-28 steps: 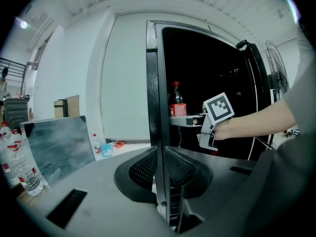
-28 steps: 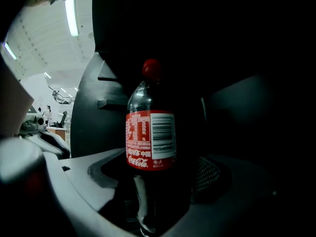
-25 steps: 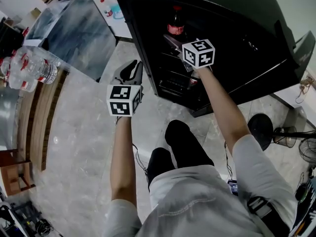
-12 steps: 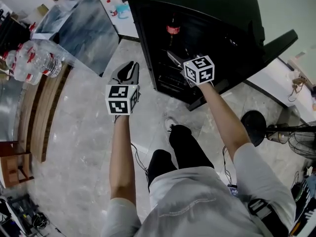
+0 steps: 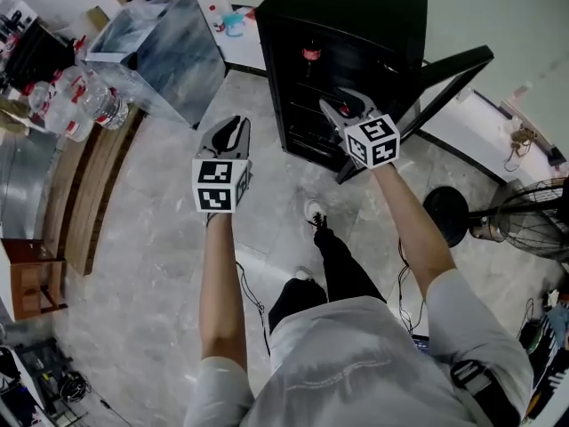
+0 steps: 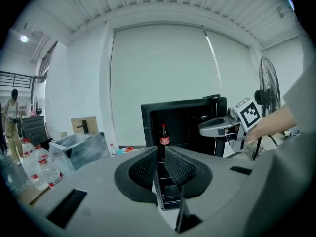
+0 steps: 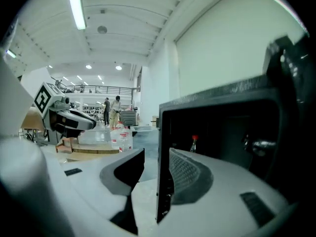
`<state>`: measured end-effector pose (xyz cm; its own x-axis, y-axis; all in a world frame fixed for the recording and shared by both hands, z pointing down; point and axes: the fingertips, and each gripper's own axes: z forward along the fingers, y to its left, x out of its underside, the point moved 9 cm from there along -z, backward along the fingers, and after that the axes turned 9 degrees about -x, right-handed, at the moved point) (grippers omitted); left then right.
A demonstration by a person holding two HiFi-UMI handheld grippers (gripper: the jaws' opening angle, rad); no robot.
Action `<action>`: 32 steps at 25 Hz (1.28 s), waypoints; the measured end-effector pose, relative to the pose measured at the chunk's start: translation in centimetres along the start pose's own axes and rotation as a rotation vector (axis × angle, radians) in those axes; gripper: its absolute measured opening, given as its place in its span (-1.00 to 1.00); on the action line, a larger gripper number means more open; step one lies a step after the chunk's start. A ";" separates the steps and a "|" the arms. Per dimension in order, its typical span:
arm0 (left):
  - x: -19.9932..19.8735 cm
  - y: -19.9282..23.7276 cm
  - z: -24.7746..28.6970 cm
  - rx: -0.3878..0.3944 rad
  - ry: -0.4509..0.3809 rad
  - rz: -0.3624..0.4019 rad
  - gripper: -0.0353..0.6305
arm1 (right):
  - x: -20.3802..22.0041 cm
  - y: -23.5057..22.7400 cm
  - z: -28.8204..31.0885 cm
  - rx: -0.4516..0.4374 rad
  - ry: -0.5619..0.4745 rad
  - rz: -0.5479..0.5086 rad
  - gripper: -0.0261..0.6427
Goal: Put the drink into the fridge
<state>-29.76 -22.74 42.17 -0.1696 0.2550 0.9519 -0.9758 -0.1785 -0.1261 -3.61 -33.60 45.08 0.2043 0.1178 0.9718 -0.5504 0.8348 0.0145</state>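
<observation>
Right tongs (image 5: 340, 103) have drawn back from the fridge (image 5: 356, 7), apart and empty; left tongs (image 5: 233, 124) narrowly apart; bottle (image 5: 312, 53) dim inside.

The pale marbled floor (image 5: 151, 238) carries a black fridge (image 5: 356, 25) with its door swung open; a drink bottle (image 5: 312, 53) stands upright in its upper part. A grey box (image 5: 164, 47) stands left of the fridge, a fan's round base (image 5: 444, 213) right. Water bottles (image 5: 80, 105) sit by a low wooden platform (image 5: 84, 194).
</observation>
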 end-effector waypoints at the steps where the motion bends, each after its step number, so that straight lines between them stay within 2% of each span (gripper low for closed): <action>1: -0.7 -0.1 -1.3 0.000 -0.009 0.004 -0.73 | -1.1 0.9 -1.2 0.004 -0.004 -0.012 -0.47; 8: -5.0 -1.2 -8.7 -0.013 -0.071 0.022 -0.73 | -7.5 6.1 -9.4 0.038 -0.056 -0.102 -0.76; 10: -6.0 -1.8 -10.4 -0.013 -0.084 0.042 -0.73 | -8.8 7.2 -11.4 0.060 -0.059 -0.123 -0.91; 19: -9.3 -5.1 -18.1 -0.003 -0.170 0.107 -0.73 | -14.0 12.5 -18.8 0.044 -0.102 -0.156 -0.92; 25: -11.0 -6.0 -21.2 -0.002 -0.215 0.077 -0.73 | -16.5 15.3 -21.7 0.032 -0.118 -0.205 -0.92; 32: -12.2 -6.7 -24.2 0.001 -0.241 0.092 -0.73 | -18.2 18.3 -23.2 0.015 -0.115 -0.295 -0.92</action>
<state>-24.47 -1.68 24.70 -0.2203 0.0041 0.9754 -0.9575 -0.1915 -0.2155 1.39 -7.99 22.18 0.2643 -0.1905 0.9454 -0.4931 0.8158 0.3022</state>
